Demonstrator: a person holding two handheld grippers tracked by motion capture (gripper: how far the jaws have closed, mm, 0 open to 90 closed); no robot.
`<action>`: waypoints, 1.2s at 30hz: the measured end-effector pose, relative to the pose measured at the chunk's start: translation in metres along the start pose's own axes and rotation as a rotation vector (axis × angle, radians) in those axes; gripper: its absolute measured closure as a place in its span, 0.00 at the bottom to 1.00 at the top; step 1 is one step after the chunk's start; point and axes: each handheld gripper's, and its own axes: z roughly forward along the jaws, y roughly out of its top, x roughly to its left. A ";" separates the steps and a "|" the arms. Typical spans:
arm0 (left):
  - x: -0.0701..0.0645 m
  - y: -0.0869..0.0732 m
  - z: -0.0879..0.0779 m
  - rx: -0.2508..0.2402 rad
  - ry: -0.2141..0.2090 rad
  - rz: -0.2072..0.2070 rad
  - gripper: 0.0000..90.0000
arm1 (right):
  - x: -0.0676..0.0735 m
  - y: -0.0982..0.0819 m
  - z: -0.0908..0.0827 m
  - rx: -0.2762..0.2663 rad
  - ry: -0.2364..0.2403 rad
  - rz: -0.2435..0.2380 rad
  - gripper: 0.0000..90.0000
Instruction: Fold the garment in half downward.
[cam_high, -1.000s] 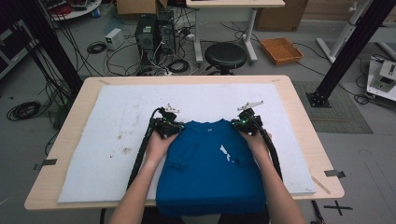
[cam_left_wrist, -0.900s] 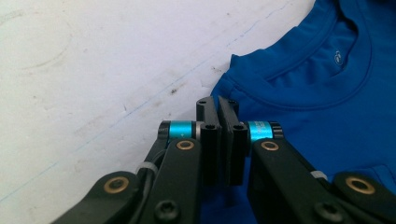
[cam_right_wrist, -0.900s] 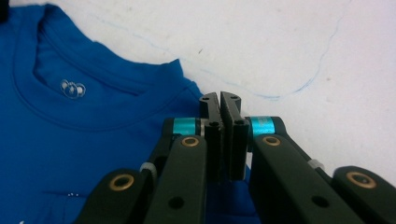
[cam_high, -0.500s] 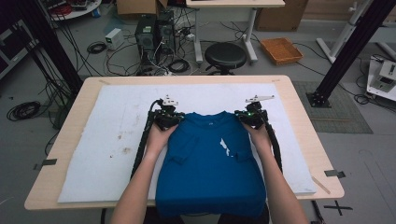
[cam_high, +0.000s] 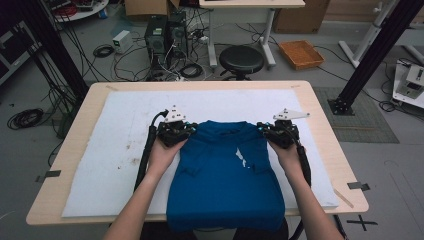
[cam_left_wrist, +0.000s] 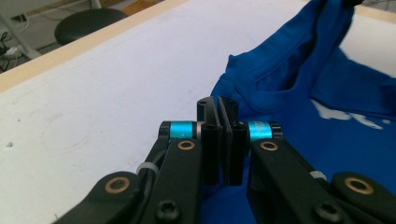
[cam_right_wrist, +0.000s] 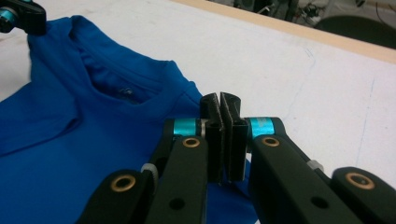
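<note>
A blue T-shirt (cam_high: 225, 175) lies on the white mat (cam_high: 120, 150), collar toward the far side, hem hanging over the near table edge. My left gripper (cam_high: 190, 131) is shut on the shirt's left shoulder, and my right gripper (cam_high: 262, 129) is shut on its right shoulder. In the left gripper view the jaws (cam_left_wrist: 218, 103) are pressed together with blue shirt cloth (cam_left_wrist: 327, 84) beneath them; the far shoulder is raised. The right gripper view shows its jaws (cam_right_wrist: 219, 100) closed at the edge of the shirt (cam_right_wrist: 70, 126), beside the collar.
The mat covers most of the wooden table (cam_high: 75, 165), with bare mat beyond and to both sides of the shirt. Behind the table stand a black stool (cam_high: 241, 59), computer cases with cables (cam_high: 165, 35), an orange tray (cam_high: 302, 54) and a black frame post (cam_high: 372, 60).
Both hands have moved away from the person and spread apart, lifting slightly. The shirt's shoulders went with them, so the top of the shirt now lies farther up the mat and stretched wider.
</note>
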 end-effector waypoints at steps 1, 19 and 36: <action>-0.003 -0.002 -0.003 0.001 -0.002 0.001 0.98 | 0.003 -0.002 -0.004 -0.004 0.010 0.004 0.99; -0.056 -0.034 -0.047 -0.006 -0.055 0.057 0.97 | 0.044 -0.040 -0.060 -0.037 0.060 -0.004 0.99; -0.096 -0.069 -0.060 0.042 -0.112 0.135 0.97 | 0.068 -0.085 -0.085 0.033 0.080 -0.004 0.98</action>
